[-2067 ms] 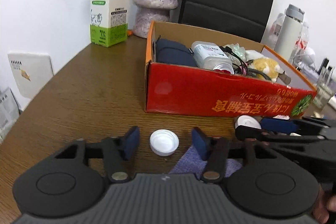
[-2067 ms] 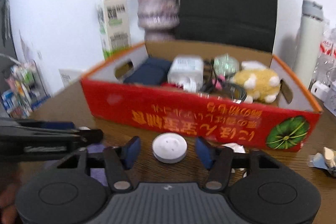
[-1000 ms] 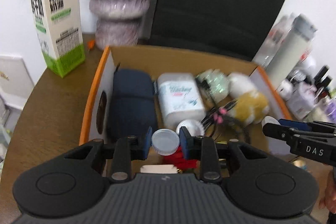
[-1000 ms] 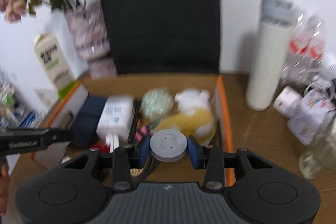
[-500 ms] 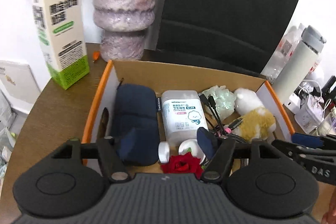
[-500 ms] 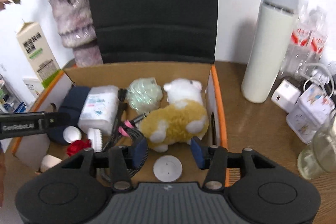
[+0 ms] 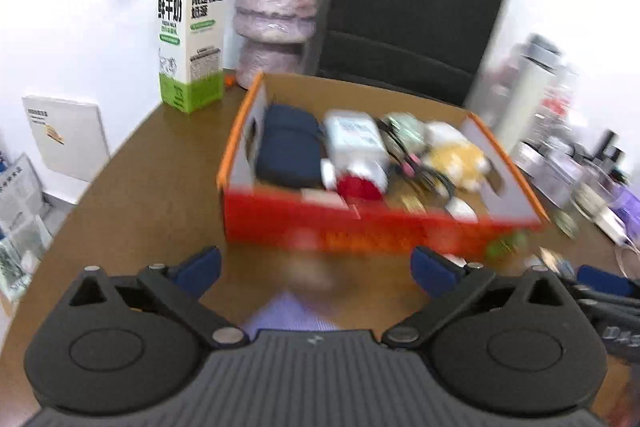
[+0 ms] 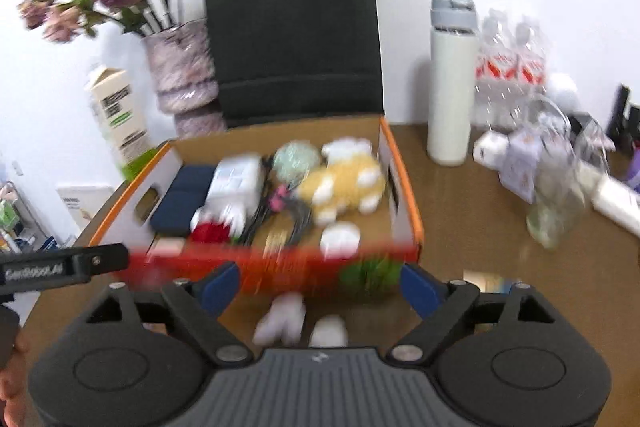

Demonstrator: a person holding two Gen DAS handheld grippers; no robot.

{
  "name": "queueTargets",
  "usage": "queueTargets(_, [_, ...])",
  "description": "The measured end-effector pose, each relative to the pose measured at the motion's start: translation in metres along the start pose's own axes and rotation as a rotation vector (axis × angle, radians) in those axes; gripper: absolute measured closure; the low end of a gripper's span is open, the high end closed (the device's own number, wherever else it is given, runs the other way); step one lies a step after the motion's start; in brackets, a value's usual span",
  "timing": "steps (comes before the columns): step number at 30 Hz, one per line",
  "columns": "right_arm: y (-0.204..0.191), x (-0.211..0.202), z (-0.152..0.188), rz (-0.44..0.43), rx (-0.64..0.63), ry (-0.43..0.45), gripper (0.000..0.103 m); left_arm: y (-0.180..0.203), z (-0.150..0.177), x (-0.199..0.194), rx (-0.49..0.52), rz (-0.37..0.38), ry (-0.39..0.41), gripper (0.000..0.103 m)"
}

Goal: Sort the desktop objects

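Note:
The red cardboard box (image 7: 360, 231) stands on the brown table and also shows in the right wrist view (image 8: 406, 195). It holds a navy pouch (image 7: 286, 151), a white wipes pack (image 7: 354, 141), a yellow plush toy (image 8: 340, 187), a red flower (image 8: 210, 231) and a white round disc (image 8: 340, 237). My left gripper (image 7: 316, 265) is open and empty, in front of the box. My right gripper (image 8: 320, 283) is open and empty, in front of the box's right part. Blurred white items (image 8: 300, 323) lie on the table between its fingers. A purple cloth (image 7: 292, 313) lies under the left gripper.
A milk carton (image 7: 190, 27) and a vase (image 7: 276, 15) stand behind the box on the left. A black bag (image 8: 292, 39) stands behind it. A white bottle (image 8: 452, 79), packets and a glass jar (image 8: 556, 203) crowd the right side.
Both grippers have pulled back from over the box to the table in front of it and opened wider. The white cap and the white disc they let go stay in the box.

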State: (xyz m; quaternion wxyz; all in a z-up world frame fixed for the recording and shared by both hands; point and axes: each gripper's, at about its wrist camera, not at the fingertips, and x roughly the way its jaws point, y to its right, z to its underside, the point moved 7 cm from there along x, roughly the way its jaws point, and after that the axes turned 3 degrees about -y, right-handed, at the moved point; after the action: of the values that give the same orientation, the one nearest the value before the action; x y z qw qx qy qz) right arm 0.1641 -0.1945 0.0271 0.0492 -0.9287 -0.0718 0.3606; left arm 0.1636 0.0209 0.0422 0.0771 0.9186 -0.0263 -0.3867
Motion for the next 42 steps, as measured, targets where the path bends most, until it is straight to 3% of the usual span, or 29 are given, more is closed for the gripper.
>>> queueTargets(5, [-0.002, -0.028, 0.066, 0.002, 0.036, 0.017, 0.016, 0.011, 0.071, -0.045, 0.1, 0.019, 0.082, 0.0])
queueTargets(8, [-0.001, -0.045, 0.106, 0.079, -0.016, 0.005, 0.015, 0.009, 0.115, -0.065, 0.118, 0.007, 0.109, 0.0])
queueTargets(11, [-0.007, -0.065, 0.133, 0.059, -0.085, 0.044, 0.015, 0.005, 0.149, -0.082, 0.1, -0.036, 0.169, 0.0])
queueTargets(14, [-0.008, -0.075, 0.148, 0.038, -0.123, 0.086, 0.015, 0.007, 0.173, -0.089, 0.114, -0.018, 0.178, 0.0])
queueTargets(22, [0.003, -0.069, 0.157, -0.002, -0.11, 0.078, 0.009, -0.002, 0.187, -0.072, 0.094, -0.062, 0.067, 0.0])
queueTargets(42, [0.001, -0.063, 0.163, -0.024, -0.107, 0.04, 0.009, 0.002, 0.186, -0.06, 0.145, -0.095, 0.052, 0.0])
